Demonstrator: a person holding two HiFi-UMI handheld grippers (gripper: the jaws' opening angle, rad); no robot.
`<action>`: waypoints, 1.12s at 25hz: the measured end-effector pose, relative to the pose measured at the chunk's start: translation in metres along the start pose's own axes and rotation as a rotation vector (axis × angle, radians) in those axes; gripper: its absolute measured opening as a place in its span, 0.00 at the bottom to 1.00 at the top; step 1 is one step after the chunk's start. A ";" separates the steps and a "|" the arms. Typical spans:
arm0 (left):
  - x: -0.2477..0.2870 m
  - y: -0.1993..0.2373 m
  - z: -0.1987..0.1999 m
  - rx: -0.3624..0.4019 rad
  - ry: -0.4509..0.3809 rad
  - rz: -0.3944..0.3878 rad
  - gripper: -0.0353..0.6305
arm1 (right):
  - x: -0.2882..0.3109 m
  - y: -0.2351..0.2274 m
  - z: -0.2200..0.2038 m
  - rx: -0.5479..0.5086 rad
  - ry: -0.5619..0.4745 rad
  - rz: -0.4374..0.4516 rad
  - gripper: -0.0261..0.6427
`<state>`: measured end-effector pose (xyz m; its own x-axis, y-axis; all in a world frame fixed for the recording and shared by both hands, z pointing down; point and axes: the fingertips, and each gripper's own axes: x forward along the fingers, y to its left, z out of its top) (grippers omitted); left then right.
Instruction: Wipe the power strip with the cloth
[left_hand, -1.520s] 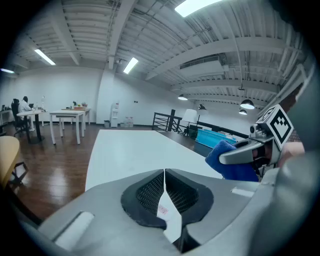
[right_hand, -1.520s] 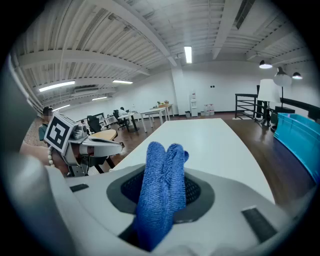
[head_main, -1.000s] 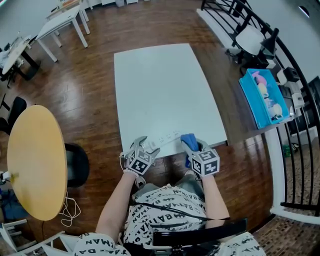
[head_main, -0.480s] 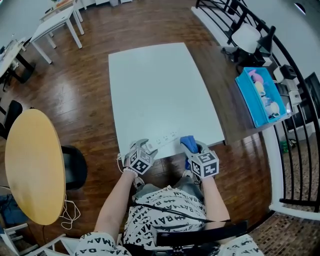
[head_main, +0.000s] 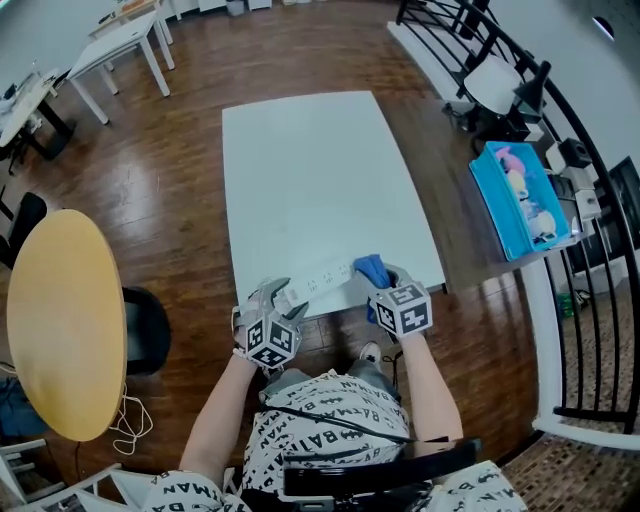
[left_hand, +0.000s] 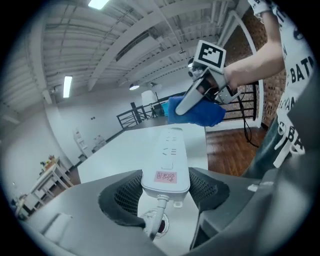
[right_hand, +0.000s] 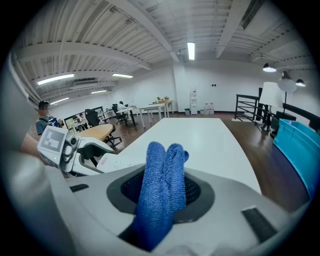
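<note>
A white power strip (head_main: 320, 280) lies along the near edge of the white table (head_main: 320, 170). My left gripper (head_main: 283, 300) is shut on its cord end. In the left gripper view the pads press both sides of the power strip (left_hand: 167, 160), with the cord running down between the left gripper's (left_hand: 165, 187) jaws. My right gripper (head_main: 378, 282) is shut on a folded blue cloth (head_main: 370, 268), held at the strip's far end. The cloth (right_hand: 160, 190) stands up between the right gripper's (right_hand: 162, 195) jaws. The cloth (left_hand: 195, 111) hangs just above the strip's tip.
A blue bin (head_main: 520, 195) sits on a brown bench to the right, beside a black railing (head_main: 600, 270). A round yellow table (head_main: 60, 320) and a black chair (head_main: 150, 325) stand to the left. White desks (head_main: 120, 45) are at far left.
My left gripper's jaws have closed onto the strip's cord end and drawn slightly toward me. The right gripper with the cloth has shifted a little toward the strip's other end.
</note>
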<state>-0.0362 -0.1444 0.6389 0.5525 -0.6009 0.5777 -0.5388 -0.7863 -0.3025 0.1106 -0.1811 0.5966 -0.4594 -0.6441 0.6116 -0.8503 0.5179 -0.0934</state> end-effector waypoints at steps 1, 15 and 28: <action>-0.006 0.000 0.006 0.016 -0.004 0.013 0.49 | 0.000 -0.001 0.005 -0.008 -0.009 0.001 0.24; -0.033 -0.013 0.058 0.214 -0.020 0.101 0.49 | -0.015 0.089 0.031 -0.188 -0.031 0.186 0.24; -0.035 -0.023 0.073 0.252 -0.046 0.116 0.49 | -0.032 0.178 0.035 -0.367 0.023 0.434 0.24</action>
<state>0.0035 -0.1159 0.5701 0.5280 -0.6901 0.4950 -0.4281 -0.7197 -0.5467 -0.0353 -0.0877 0.5328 -0.7379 -0.3181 0.5953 -0.4379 0.8968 -0.0635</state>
